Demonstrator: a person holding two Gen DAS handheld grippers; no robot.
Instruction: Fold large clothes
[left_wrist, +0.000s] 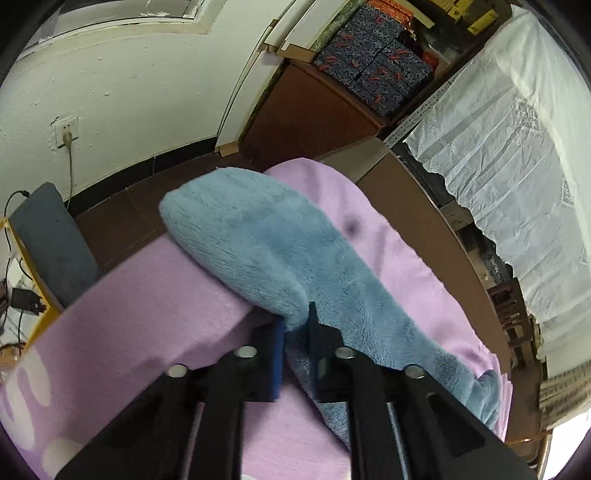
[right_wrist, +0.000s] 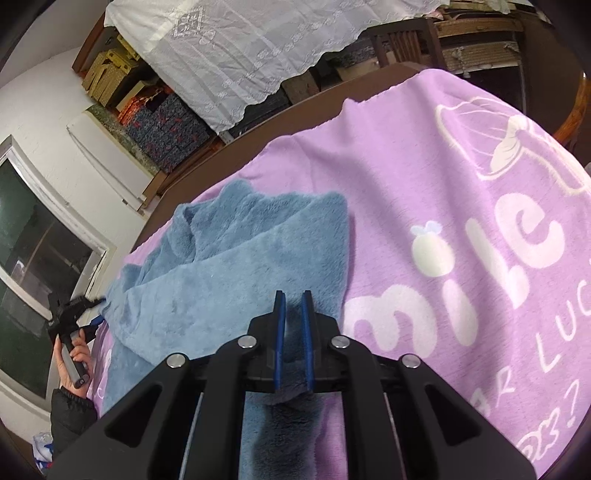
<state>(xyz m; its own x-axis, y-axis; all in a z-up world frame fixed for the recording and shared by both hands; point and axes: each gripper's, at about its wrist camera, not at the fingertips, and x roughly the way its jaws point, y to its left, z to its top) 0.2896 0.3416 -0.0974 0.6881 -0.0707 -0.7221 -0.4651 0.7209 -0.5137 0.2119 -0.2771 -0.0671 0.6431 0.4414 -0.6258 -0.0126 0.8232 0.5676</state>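
A fluffy blue garment (left_wrist: 266, 243) lies on a purple blanket (left_wrist: 147, 295) that covers the table. In the left wrist view my left gripper (left_wrist: 297, 328) is shut on a folded edge of the garment, which rises ahead of the fingers. In the right wrist view the garment (right_wrist: 229, 266) is spread out with one part folded over. My right gripper (right_wrist: 293, 317) is shut on its near edge, with blue fabric between the blue pads (right_wrist: 279, 332). The left gripper (right_wrist: 79, 314) shows at the garment's far left edge, held by a hand.
The purple blanket (right_wrist: 461, 221) carries white letters and a cartoon print. The brown table edge (left_wrist: 424, 206) curves beyond it. A white lace cloth (right_wrist: 251, 48) hangs over shelves with patterned boxes (left_wrist: 373, 70). A grey cushion (left_wrist: 51, 240) stands at the left.
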